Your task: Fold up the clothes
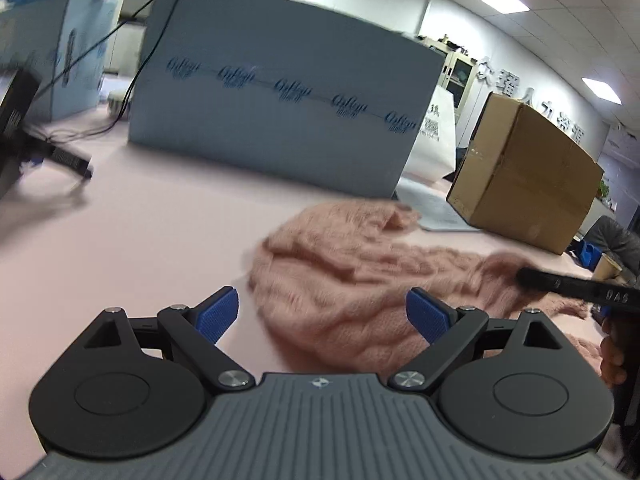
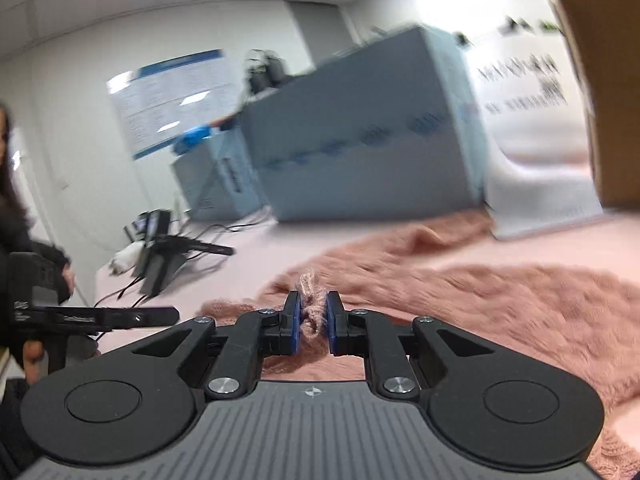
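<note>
My right gripper (image 2: 313, 322) is clamped on a bunched fold of the pink knitted sweater (image 2: 500, 312): the blue pads (image 2: 295, 326) press a narrow twist of fuzzy yarn between them, with a tuft poking up past the tips toward 12 o'clock. No earlier view is at hand to compare. My left gripper (image 1: 322, 314) stands wide apart, its blue pads (image 1: 218, 314) splayed outward with nothing between them; it hovers above the near edge of the sweater (image 1: 360, 276) without touching it.

From the left wrist, the sweater lies rumpled on the pale pink table (image 1: 140, 232), spreading from the centre toward 3 o'clock, where my right gripper's dark finger (image 1: 568, 286) reaches into its far end. From the right wrist, the knit spreads from the jaws toward 3 o'clock in a broad fuzzy sheet, with another fold running off toward 1 o'clock. Its surface is ribbed and blurred.

Behind the sweater, at 12 o'clock, stands a large grey-blue carton (image 1: 280, 92) with printed logos, and at 2 o'clock a brown cardboard box (image 1: 524, 176). A black stand with cables (image 2: 168, 256) sits at 9 o'clock in the right view.
</note>
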`<control>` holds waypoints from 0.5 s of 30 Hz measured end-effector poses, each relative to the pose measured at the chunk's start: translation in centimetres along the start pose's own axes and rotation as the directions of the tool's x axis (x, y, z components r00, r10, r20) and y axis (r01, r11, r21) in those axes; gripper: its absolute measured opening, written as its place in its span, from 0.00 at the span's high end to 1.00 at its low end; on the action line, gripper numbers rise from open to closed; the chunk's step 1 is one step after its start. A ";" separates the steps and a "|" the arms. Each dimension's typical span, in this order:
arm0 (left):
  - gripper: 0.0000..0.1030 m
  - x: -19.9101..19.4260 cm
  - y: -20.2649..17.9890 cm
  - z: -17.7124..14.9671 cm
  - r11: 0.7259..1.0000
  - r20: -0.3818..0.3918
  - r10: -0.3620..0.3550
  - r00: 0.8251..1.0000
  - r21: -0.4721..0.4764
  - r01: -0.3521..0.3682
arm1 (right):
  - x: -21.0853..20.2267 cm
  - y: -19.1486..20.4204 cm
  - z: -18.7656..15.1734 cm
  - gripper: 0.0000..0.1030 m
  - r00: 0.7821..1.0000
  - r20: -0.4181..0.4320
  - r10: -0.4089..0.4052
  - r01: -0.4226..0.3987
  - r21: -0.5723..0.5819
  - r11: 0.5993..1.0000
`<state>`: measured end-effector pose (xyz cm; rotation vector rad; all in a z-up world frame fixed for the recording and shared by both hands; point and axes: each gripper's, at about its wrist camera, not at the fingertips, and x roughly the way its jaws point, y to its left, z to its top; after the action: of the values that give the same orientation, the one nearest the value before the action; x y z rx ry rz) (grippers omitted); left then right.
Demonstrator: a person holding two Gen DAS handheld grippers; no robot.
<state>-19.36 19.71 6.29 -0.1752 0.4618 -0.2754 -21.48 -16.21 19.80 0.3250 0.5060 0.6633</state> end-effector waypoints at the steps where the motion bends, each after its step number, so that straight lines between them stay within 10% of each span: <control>1: 0.12 0.6 -0.5 0.5 1.000 0.000 0.006 1.000 0.016 -0.006 | 0.3 -0.8 -0.2 0.88 1.000 -0.008 0.001 -0.001 0.019 1.000; 15: 0.12 9.3 -6.5 -1.9 0.974 -0.117 0.055 0.992 0.223 -0.027 | 1.7 -2.2 -1.6 0.88 0.985 -0.013 -0.170 0.169 -0.073 0.983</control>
<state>-13.63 10.58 2.25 0.0690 0.5526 -0.2959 -20.07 -16.48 16.95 0.2058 0.5206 0.5182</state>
